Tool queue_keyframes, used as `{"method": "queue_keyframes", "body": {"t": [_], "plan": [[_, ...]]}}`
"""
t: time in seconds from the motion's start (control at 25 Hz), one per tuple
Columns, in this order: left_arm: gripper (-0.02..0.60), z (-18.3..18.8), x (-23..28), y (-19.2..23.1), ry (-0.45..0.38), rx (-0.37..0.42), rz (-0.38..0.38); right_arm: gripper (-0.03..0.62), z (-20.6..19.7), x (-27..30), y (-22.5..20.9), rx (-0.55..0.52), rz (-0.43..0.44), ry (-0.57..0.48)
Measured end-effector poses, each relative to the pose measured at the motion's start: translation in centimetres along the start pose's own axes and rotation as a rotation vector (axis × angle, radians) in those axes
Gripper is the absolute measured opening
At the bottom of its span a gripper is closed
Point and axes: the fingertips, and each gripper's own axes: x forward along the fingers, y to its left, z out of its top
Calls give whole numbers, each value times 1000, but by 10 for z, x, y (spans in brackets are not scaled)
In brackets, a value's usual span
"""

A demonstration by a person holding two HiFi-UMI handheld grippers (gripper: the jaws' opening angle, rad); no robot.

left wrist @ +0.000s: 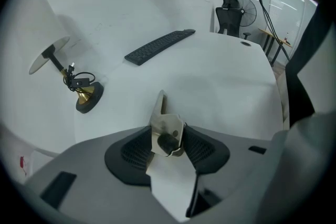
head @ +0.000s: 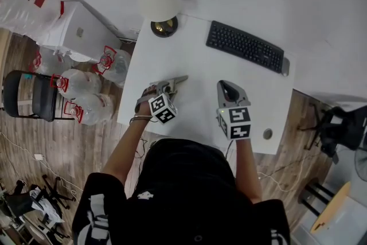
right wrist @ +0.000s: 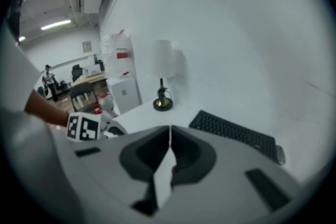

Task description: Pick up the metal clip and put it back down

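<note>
While the left gripper (head: 164,90) is gripping the metal clip (left wrist: 166,131) near the front left edge of the bench (head: 195,66), its jaws are pressing on the clip's broad folded end from both sides. The clip's narrow tip is pointing ahead toward the keyboard (left wrist: 160,46). Whether the clip is resting on the bench or hanging just clear of it, I am not managing to tell. The hold is looking slightly off-centre, with the clip leaning toward the left pad. The lift is therefore probably calling for a firm, even squeeze and a slow, straight rise, holding the tip level so the smooth metal is not slipping or twisting. The right gripper (right wrist: 169,136) is hovering empty beside it, jaws together, and is best held well apart from the clip.
</note>
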Motion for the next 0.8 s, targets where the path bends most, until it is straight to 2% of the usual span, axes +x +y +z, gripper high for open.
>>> {"method": "queue_keyframes", "body": {"t": [0.08,0.2,0.44,0.8], "plan": [[172,0,0,-2,0,10,-10,35,0,0,-1,3,-1,2],[160,2,0,0,-8,0,-8,35,-3,1,-2,6,-3,7],[84,15,-7,18,-36,-27,49,35,-6,2,-4,11,-4,10],[37,16,-17,30,-48,-113,81,35,-7,3,-4,8,7,12]]}}
